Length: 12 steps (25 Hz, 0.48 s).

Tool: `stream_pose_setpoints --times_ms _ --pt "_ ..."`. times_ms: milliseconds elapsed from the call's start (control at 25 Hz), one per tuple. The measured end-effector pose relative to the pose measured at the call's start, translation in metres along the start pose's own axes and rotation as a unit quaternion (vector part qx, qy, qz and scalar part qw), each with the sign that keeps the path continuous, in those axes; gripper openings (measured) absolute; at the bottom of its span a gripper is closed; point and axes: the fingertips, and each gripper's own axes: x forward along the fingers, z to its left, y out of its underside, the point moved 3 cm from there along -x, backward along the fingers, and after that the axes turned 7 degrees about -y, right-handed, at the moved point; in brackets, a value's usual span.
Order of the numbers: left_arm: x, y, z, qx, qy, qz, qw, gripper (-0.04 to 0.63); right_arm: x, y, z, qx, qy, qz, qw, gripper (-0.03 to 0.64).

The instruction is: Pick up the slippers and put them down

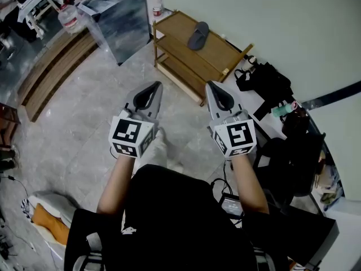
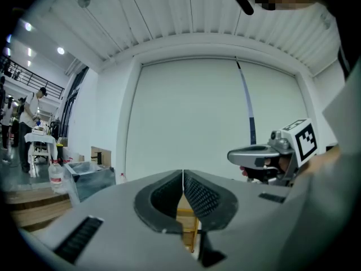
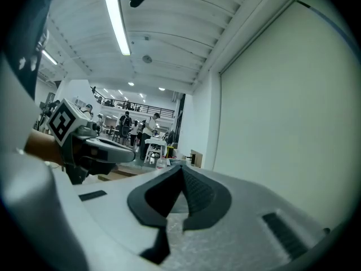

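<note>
Standing back from the wooden rack [image 1: 225, 52], a person holds the left gripper [image 1: 152, 89] and right gripper [image 1: 214, 89] level, both clenched on nothing. One grey slipper [image 1: 198, 35] lies on the rack's top shelf. It looks light and floppy, so it is probably best pinched at its side edge.

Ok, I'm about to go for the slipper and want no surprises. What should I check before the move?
1. Target in sight: ok, one slipper lies on the rack, top shelf.
2. Second slipper found: not ok, none shows.
3. Is the left gripper empty: ok, shut on nothing.
4. Is the right gripper empty: ok, shut on nothing.
5. Jaws open for a grasp: not ok, both shut.
</note>
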Motion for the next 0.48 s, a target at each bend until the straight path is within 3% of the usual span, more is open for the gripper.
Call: stream_pose_setpoints --times_ms 480 --pt "0.085 0.002 0.054 -0.008 0.009 0.007 0.9999 0.008 0.082 0.011 -0.049 0.005 0.005 0.012 1.000 -0.009"
